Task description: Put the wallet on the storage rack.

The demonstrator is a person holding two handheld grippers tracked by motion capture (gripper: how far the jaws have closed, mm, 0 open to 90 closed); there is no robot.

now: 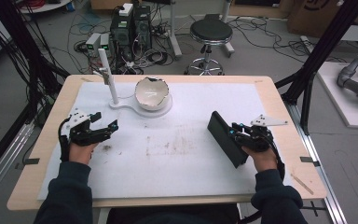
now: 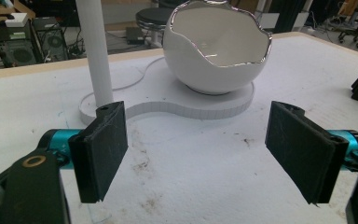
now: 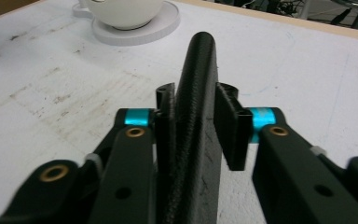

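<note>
A black flat slab (image 1: 224,138) stands on edge on the white mat, tilted, at the right. My right gripper (image 1: 235,132) straddles its near end. In the right gripper view the slab (image 3: 196,65) rises between the jaws and leans on the left pad (image 3: 164,116). The right pad (image 3: 230,126) shows its face beside the slab and does not seem to press it. My left gripper (image 1: 106,120) rests at the left of the mat. Its jaws stand wide apart and hold nothing (image 2: 205,149).
A white bowl with a jagged, eggshell-like rim (image 1: 152,93) (image 2: 214,60) sits on a white base (image 2: 205,109) at the back of the mat. A white post (image 1: 108,74) (image 2: 95,56) rises from that base. Brown stains mark the mat's middle (image 1: 168,144).
</note>
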